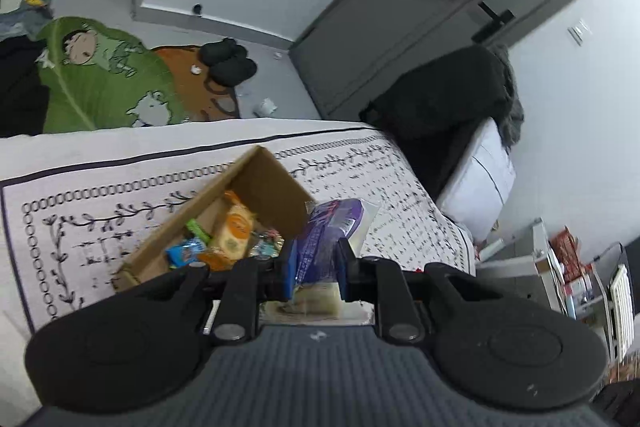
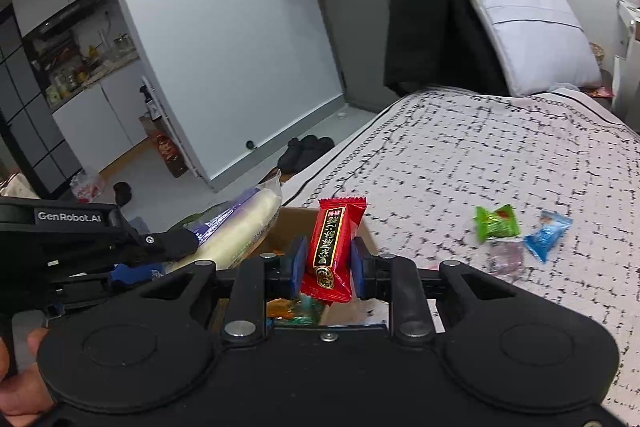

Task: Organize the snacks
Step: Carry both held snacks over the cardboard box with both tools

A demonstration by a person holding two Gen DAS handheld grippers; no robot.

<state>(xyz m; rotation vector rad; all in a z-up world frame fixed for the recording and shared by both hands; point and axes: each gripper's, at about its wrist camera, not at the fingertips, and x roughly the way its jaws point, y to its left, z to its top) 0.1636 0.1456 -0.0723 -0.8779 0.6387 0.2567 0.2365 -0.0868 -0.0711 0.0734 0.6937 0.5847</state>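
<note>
A cardboard box (image 1: 264, 183) lies on the patterned bed cover and holds several wrapped snacks, among them an orange pack (image 1: 236, 231). My left gripper (image 1: 316, 263) is shut on a purple and clear snack pack (image 1: 332, 227), held above the box's near right corner. In the right wrist view that pack (image 2: 240, 227) shows at the left, held by the left gripper (image 2: 160, 247). My right gripper (image 2: 326, 261) is shut on a red snack bar (image 2: 334, 247) above the box (image 2: 292, 223).
A green candy (image 2: 496, 223), a blue candy (image 2: 546, 233) and a pale wrapped one (image 2: 506, 259) lie on the bed cover (image 2: 480, 155) to the right. A pillow (image 2: 528, 39) and dark clothes stand at the bed's head. Floor, rug (image 1: 100, 83) and slippers lie beyond the bed.
</note>
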